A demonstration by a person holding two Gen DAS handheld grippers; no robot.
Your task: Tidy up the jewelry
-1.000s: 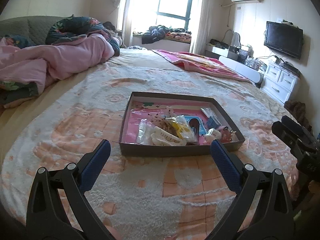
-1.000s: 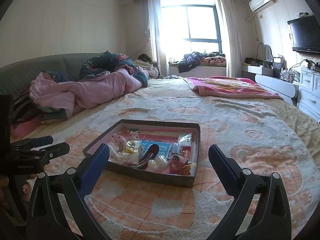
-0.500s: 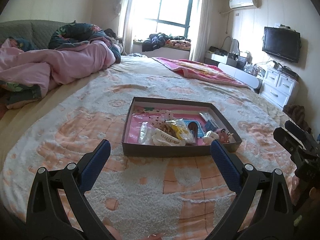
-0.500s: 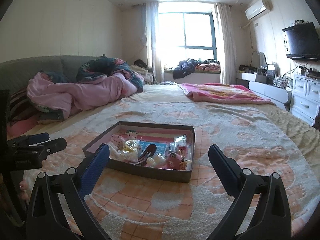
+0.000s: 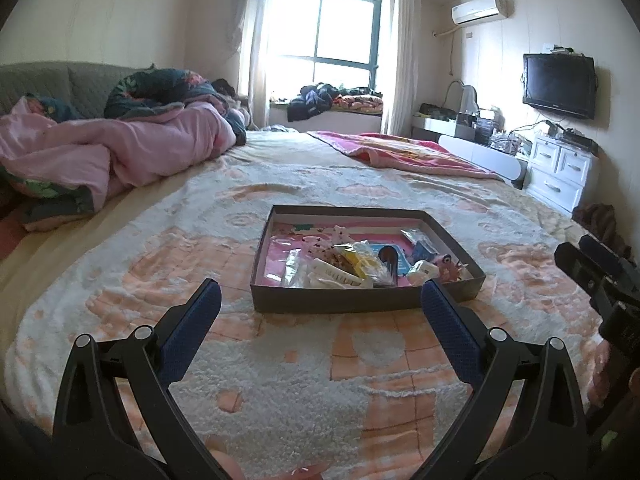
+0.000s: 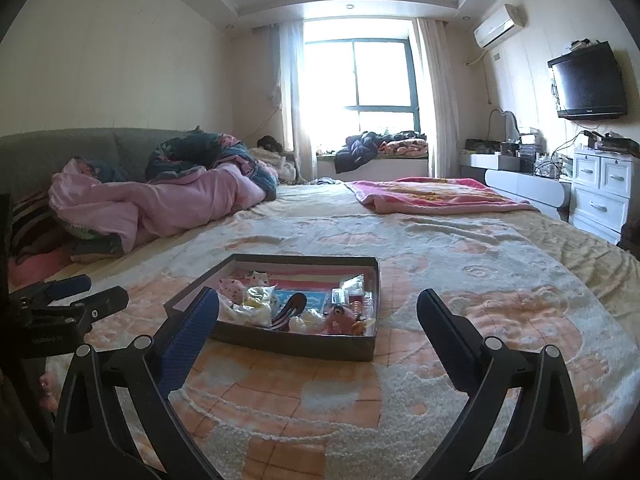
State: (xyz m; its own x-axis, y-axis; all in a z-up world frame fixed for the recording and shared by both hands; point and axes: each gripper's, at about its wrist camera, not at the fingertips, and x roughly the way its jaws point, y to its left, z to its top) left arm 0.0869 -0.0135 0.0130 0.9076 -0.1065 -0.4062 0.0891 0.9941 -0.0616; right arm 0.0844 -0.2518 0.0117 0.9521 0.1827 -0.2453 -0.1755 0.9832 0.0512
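A shallow dark cardboard tray [image 5: 360,303] with a pink lining lies on the bed; in the right wrist view the same tray [image 6: 288,342] sits ahead and to the left. Inside it are several small accessories in clear bags [image 5: 356,264], a dark hair clip [image 6: 290,308] and a pink trinket [image 6: 340,318]. My left gripper [image 5: 320,304] hovers open just short of the tray's near wall, holding nothing. My right gripper [image 6: 318,312] is open and empty too, near the tray's right corner. Each gripper shows at the edge of the other's view.
A cream and orange patterned blanket [image 5: 280,360] covers the wide bed. A heap of pink quilts [image 5: 120,156] lies at the back left and a pink blanket [image 5: 404,152] at the back right. White drawers [image 5: 560,172] and a wall television [image 5: 558,84] stand to the right.
Both cameras have tilted upward and drawn back a little, so the tray sits lower in both views and more of the room shows. Both grippers stay open.
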